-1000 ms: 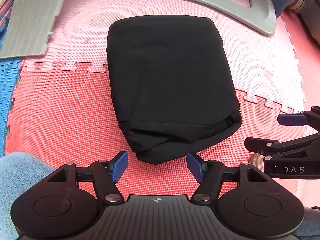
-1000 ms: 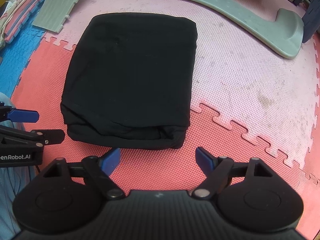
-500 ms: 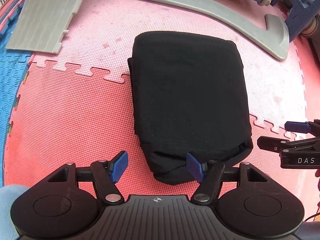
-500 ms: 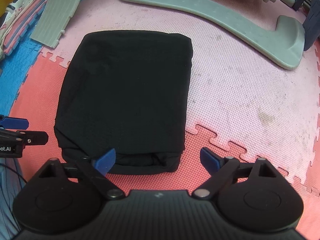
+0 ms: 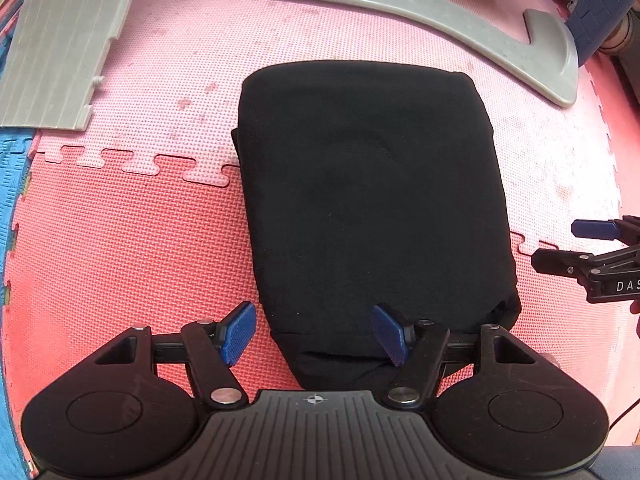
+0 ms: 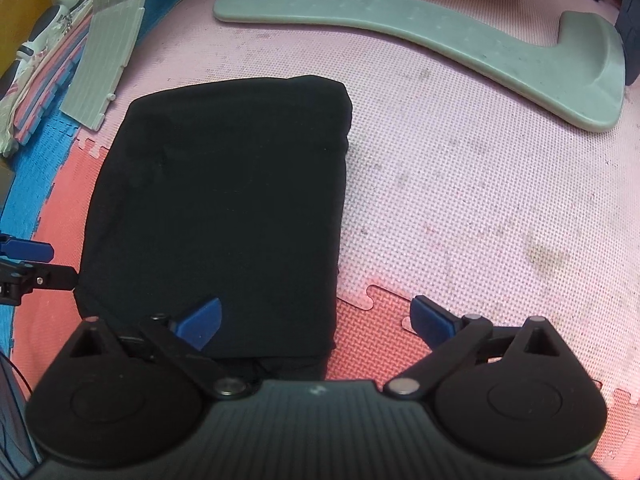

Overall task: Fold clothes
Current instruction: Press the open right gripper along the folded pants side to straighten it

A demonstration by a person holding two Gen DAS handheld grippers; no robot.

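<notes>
Black garment (image 5: pixel 372 204) lies as a compact folded rectangle, centre frame, on the pink foam mat (image 5: pixel 168 60). I read the fold as done or nearly so. Left gripper (image 5: pixel 314 334) and right gripper (image 6: pixel 316 322) both gape wide over its near edge, holding nothing.

You have a plain black folded garment (image 5: pixel 372 200) on a dimpled foam mat (image 5: pixel 120 240) of red, pale pink and blue tiles. Your left gripper (image 5: pixel 314 334) and right gripper (image 6: pixel 316 322) are black with blue pads. Beyond lie a ribbed grey panel (image 5: pixel 64 40) and a smooth grey curved board (image 6: pixel 440 32).
</notes>
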